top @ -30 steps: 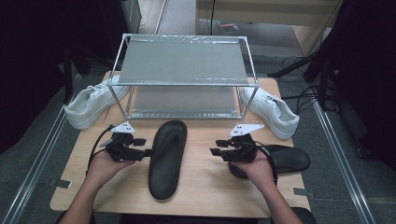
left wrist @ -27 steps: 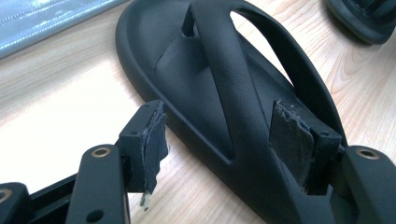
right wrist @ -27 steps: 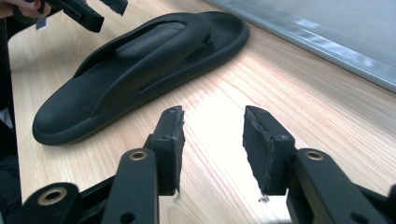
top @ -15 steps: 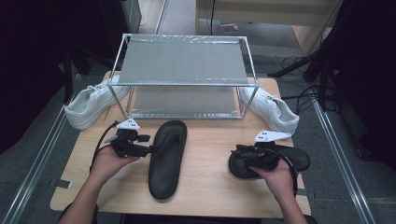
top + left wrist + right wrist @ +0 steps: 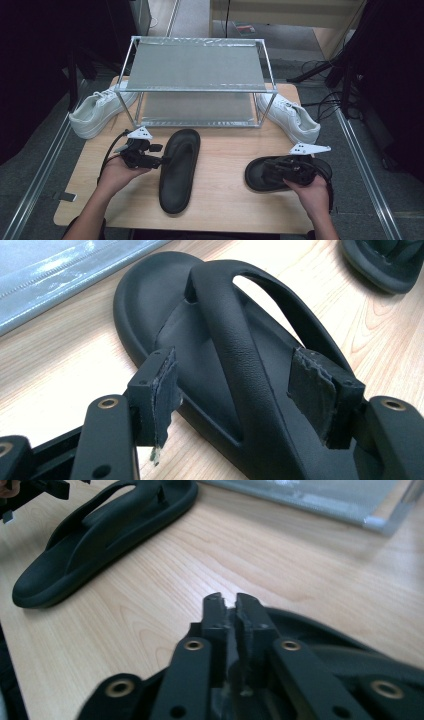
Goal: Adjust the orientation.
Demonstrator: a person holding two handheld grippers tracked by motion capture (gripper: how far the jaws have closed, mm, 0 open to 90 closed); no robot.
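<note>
We straddle the middle sandal's (image 5: 235,365) strap with our left gripper (image 5: 240,390) released; our right gripper (image 5: 229,611), jaws just closed, is clenched over the sandal (image 5: 257,176) near the tabletop's right edge.

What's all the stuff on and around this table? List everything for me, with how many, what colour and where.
Black sandals: 2; one lies in the middle of the table, one lies at the right front.
White sneakers: 2; one at the left of the rack, one at its right.
Rack: 1, silvery metal frame with two grey shelves, at the back of the table.
Table: 1, light wood.
Cables: dark, on the floor at the right.
Left hand-held gripper: 1, black, jaws open astride the middle sandal's strap, pads not touching it.
Right hand-held gripper: 1, black, jaws just closed, over the right sandal; whether it grips the strap is hidden.
Hands: 2, at the front edge, one per gripper.
</note>
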